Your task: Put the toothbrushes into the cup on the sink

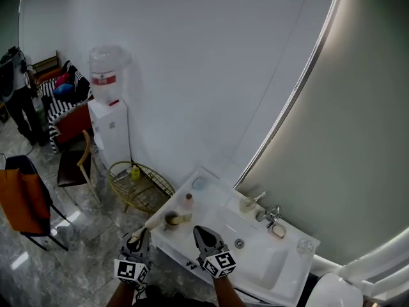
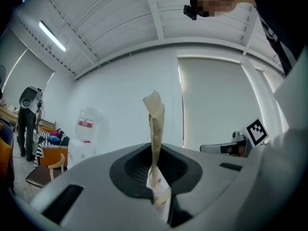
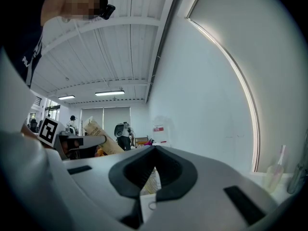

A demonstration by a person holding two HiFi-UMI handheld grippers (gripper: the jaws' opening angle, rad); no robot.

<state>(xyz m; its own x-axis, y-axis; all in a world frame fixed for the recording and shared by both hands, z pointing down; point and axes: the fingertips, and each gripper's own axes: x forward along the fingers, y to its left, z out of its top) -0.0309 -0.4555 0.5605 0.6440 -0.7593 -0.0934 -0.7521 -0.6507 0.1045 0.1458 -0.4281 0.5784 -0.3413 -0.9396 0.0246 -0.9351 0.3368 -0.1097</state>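
Gripping a paper-wrapped toothbrush [image 2: 155, 129], left gripper [image 1: 137, 238] jaws clamp its lower end. Cup [image 1: 171, 220] stands on the sink [image 1: 255, 264] left ledge, at 2 o'clock from that gripper. Right gripper [image 1: 201, 234] jaws closed together, at cup's 4 o'clock.

Water dispenser [image 1: 107, 107] is seen upright against the far wall | wooden chair [image 1: 75, 165] is set just left of it | round wire basket [image 1: 137, 185] is placed right of the chair | orange bag [image 1: 22, 200] is hung near left | person [image 1: 19, 101] is seen standing far left
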